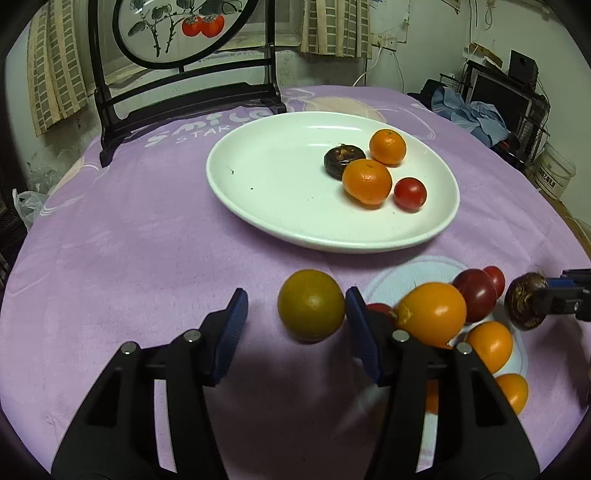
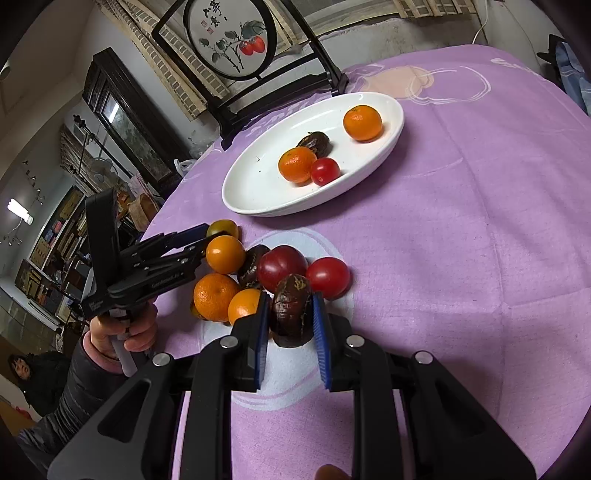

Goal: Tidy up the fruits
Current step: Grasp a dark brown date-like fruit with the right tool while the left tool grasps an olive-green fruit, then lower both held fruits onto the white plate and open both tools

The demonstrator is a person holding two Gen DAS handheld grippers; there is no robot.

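**Right fingers pinch a dark fruit; left fingers straddle a greenish orange**

The right gripper (image 2: 290, 325) has its blue-padded fingers (image 2: 320, 343) pressed against both sides of a dark brown, wrinkled fruit (image 2: 291, 314), which stands upright between them at the near edge of the fruit pile. Just beyond the fingertips lie a dark red plum (image 2: 282, 266) and a red tomato (image 2: 328, 277); to the left of the fingers sit two mandarins (image 2: 215, 296), one touching the left finger, with another dark fruit (image 2: 253, 264) behind them.

The left gripper (image 1: 295, 325) has its fingers (image 1: 231, 332) spread wide. A greenish-yellow orange (image 1: 311, 304) rests on the bench between them, close against the right finger and well clear of the left one. Whether the right pad actually touches it is hard to tell. Outside the right finger crowd a bright orange mandarin (image 1: 430, 314), the dark red plum and further mandarins nearer the camera.

Ahead of both grippers, apart from the pile, a white oval plate (image 1: 266, 173) sits on the purple tablecloth (image 1: 129, 240) covering the bench. It holds two mandarins (image 1: 366, 181), a dark brown fruit (image 1: 341, 158) and a small red tomato (image 1: 410, 194), grouped at its right side. Beyond the plate stands a black-framed round screen painted with red persimmons (image 1: 184, 33).
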